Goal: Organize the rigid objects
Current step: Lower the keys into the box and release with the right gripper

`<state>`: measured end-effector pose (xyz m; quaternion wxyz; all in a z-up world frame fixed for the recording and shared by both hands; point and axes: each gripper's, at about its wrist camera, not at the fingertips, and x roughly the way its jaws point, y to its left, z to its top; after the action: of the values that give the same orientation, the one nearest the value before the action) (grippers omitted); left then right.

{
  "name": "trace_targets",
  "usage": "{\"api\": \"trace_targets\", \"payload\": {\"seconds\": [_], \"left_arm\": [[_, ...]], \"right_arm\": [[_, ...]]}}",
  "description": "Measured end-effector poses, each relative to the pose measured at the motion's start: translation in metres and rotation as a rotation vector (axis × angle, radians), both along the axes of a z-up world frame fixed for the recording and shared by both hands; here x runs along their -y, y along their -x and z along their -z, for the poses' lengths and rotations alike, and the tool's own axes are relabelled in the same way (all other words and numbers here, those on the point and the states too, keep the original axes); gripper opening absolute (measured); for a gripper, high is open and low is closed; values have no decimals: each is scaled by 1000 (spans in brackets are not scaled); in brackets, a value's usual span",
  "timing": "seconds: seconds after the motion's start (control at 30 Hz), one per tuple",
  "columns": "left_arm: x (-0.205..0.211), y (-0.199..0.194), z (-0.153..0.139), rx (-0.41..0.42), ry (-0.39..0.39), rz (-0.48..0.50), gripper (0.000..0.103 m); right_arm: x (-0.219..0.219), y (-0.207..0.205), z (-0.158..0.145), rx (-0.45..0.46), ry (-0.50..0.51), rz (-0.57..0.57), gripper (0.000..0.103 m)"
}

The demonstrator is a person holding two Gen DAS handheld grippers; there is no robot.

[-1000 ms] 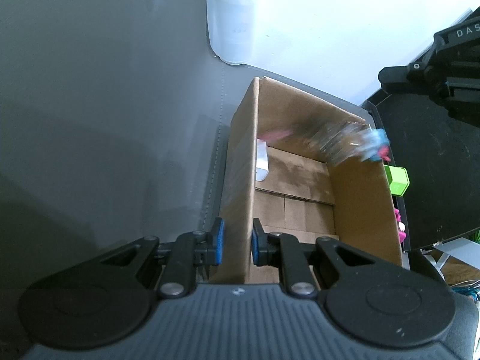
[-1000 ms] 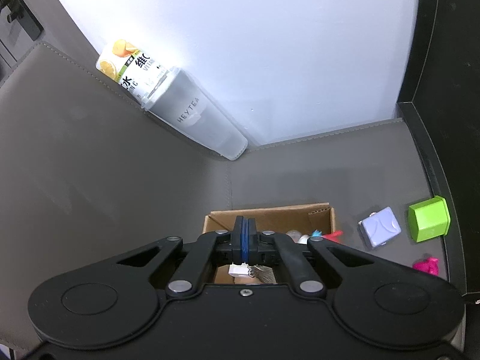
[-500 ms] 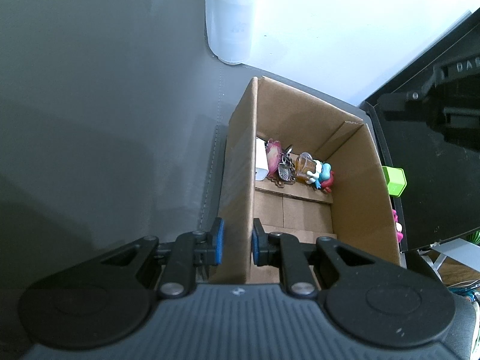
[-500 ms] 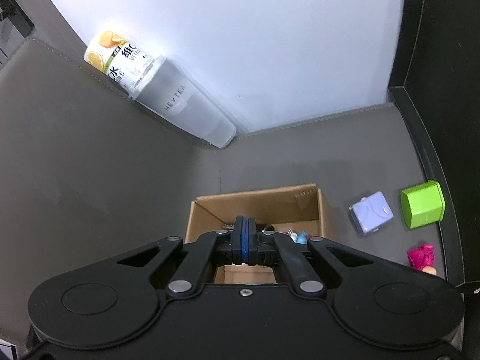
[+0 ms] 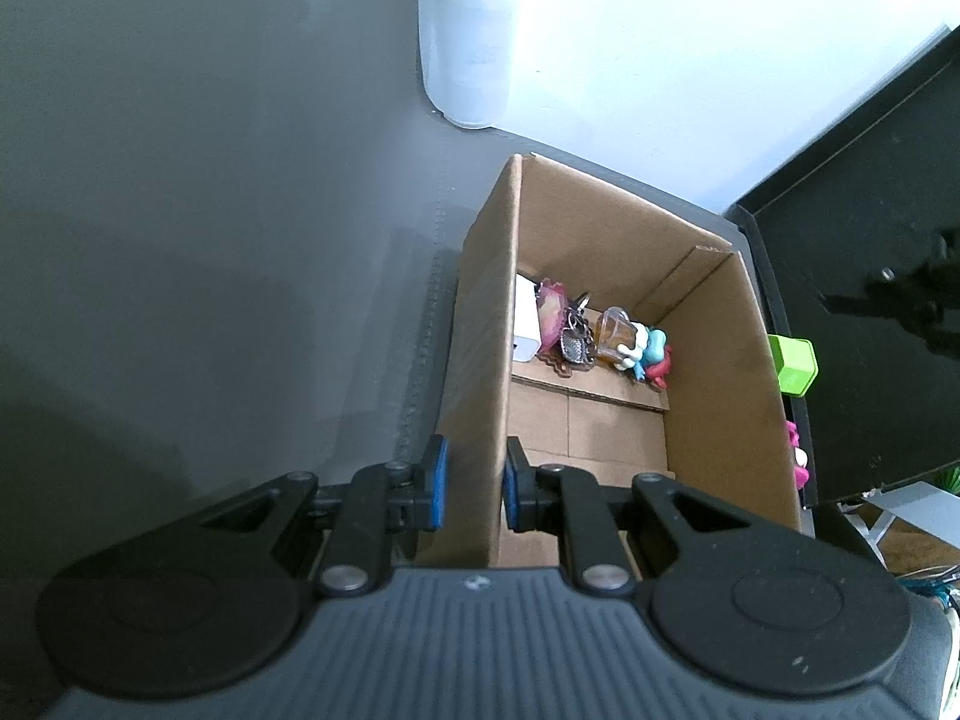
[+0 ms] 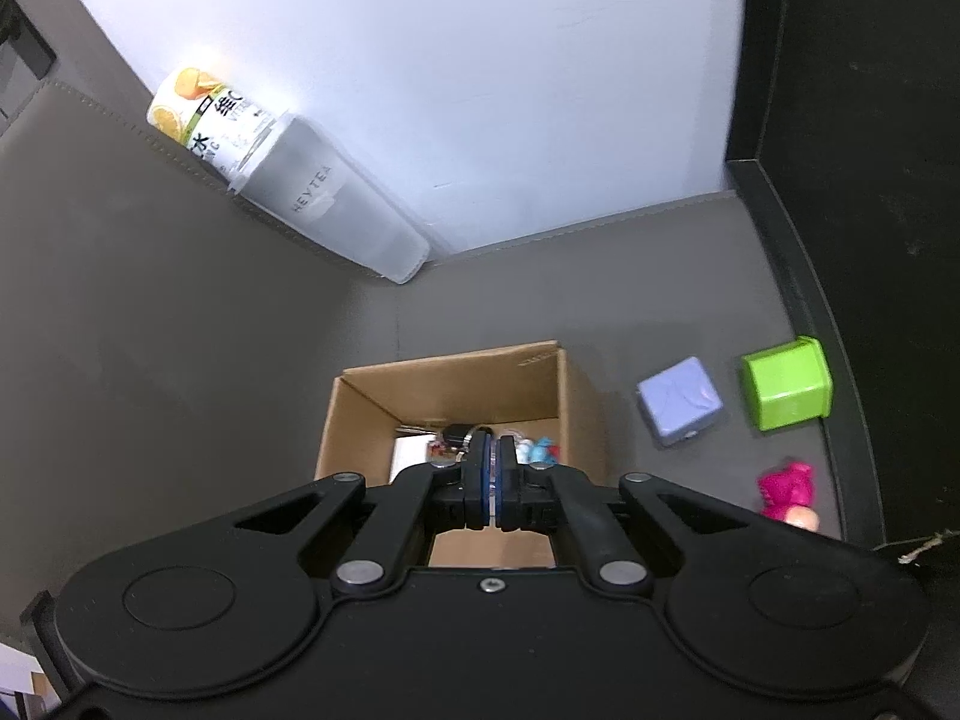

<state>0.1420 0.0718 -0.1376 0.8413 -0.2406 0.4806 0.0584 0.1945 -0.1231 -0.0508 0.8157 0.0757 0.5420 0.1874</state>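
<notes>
An open cardboard box (image 5: pixel 708 396) stands on the grey mat. On its floor lie a white charger (image 5: pixel 525 324), a pink charm (image 5: pixel 552 315), keys (image 5: pixel 576 342), a small amber bottle (image 5: pixel 615 333) and a blue and red figure (image 5: pixel 654 360). My left gripper (image 5: pixel 474 480) is shut on the box's left wall, one blue pad on each side. My right gripper (image 6: pixel 492 480) hangs shut above the box (image 6: pixel 444 378) with nothing between its pads. Outside the box, to its right, lie a lilac case (image 6: pixel 678 399), a green cube (image 6: pixel 786 381) and a pink toy (image 6: pixel 786 489).
A frosted Heytea cup (image 6: pixel 324 204) with an orange-print label stands at the mat's back against the white wall. A black raised edge (image 6: pixel 798 300) borders the mat on the right, close to the green cube (image 5: pixel 792 363) and pink toy (image 5: pixel 798 462).
A bunch of keys and charms, a blur over the box's right rim a second ago, now lies inside. The right gripper has drifted sideways above the box. The left gripper kept still.
</notes>
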Motion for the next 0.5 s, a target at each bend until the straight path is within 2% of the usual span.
{"api": "trace_targets", "payload": {"seconds": [0.4,0.47,0.5], "left_arm": [[4,5,-7,6,-16,-19,16],[5,5,-8,14,-23,-16,14],[7,5,-9,17,-28,-13,14]], "right_arm": [[34,11,-9,19,-6,42,6],[38,13,-9,20,4,44,12],[40,14,-9,21,10,46,21]]}}
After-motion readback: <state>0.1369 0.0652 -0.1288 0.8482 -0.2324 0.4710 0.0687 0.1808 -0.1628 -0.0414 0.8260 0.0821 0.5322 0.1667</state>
